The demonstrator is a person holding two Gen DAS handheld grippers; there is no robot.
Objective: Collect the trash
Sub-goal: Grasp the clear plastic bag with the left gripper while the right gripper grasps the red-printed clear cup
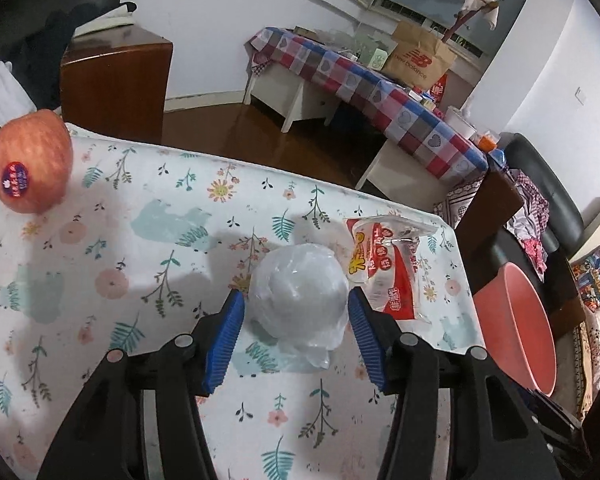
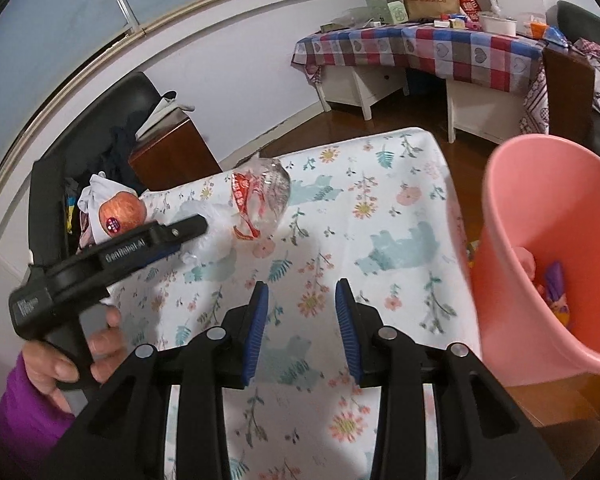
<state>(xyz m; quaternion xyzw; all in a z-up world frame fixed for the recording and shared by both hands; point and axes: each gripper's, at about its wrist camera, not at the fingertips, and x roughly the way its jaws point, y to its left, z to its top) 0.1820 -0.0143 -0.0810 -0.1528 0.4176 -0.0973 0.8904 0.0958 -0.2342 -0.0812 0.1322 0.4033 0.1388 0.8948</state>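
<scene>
The left gripper [image 1: 296, 304] has its blue-padded fingers [image 1: 226, 340] spread around a crumpled clear plastic bag wad [image 1: 300, 300] on the floral-clothed surface [image 1: 140, 240], pads at its sides but not visibly squeezing. A red-and-clear snack wrapper [image 1: 388, 264] lies just beside it, a red apple [image 1: 30, 166] well apart. The right gripper [image 2: 302, 292] hovers with fingers apart and empty, near the pink plastic bucket [image 2: 512, 248].

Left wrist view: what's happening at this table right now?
A person is clearing trash. The left tongs straddle a crumpled clear plastic ball on the floral tablecloth, jaws wide and not clamped. The right tongs hang empty over the cloth beside the pink bin, which already holds scraps. A red-and-clear wrapper and an apple remain.
</scene>
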